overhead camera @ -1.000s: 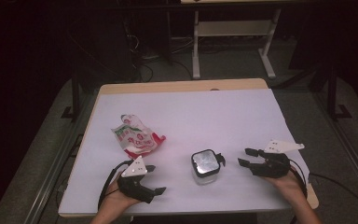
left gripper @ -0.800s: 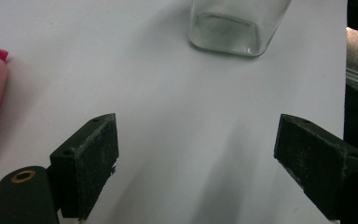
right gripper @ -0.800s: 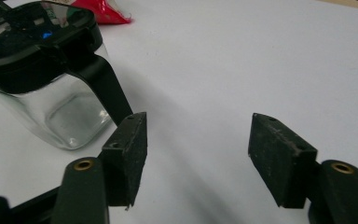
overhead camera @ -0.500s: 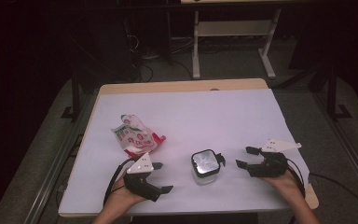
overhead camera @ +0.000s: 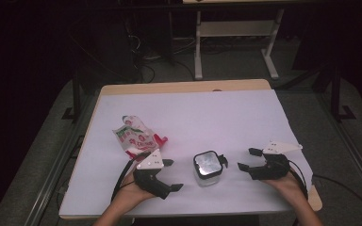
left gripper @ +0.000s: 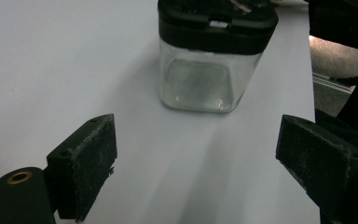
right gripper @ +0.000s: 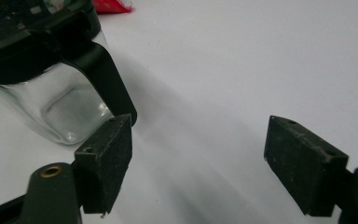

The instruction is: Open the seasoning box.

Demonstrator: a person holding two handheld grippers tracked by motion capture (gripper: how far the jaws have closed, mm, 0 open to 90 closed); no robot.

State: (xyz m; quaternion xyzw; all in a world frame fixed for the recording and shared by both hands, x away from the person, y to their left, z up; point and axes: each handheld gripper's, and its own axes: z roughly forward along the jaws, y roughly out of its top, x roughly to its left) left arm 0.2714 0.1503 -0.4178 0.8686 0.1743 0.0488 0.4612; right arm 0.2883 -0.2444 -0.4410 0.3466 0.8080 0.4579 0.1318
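Jar (left gripper: 205, 84) clear glossy glass, black plastic lid (left gripper: 216, 21); table cover (overhead camera: 207, 117) matt white; pouch (overhead camera: 134, 136) crinkled, shiny.

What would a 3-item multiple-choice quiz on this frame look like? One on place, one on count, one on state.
1. Where does the glass jar stand?
A. between the left tongs and right tongs
B. on the snack packet
C. at the table's far edge

2. How many things lie on the white sheet besides the tongs?
A. one
B. two
C. four

3. What state are the right tongs in?
A. shut on the jar
B. shut on nothing
C. open, nothing between the jaws

Answers: 1 A, the jar sits between both in the high view. 2 B, just jar and packet. 3 C, the jaws have just been opening and bare sheet shows between them.
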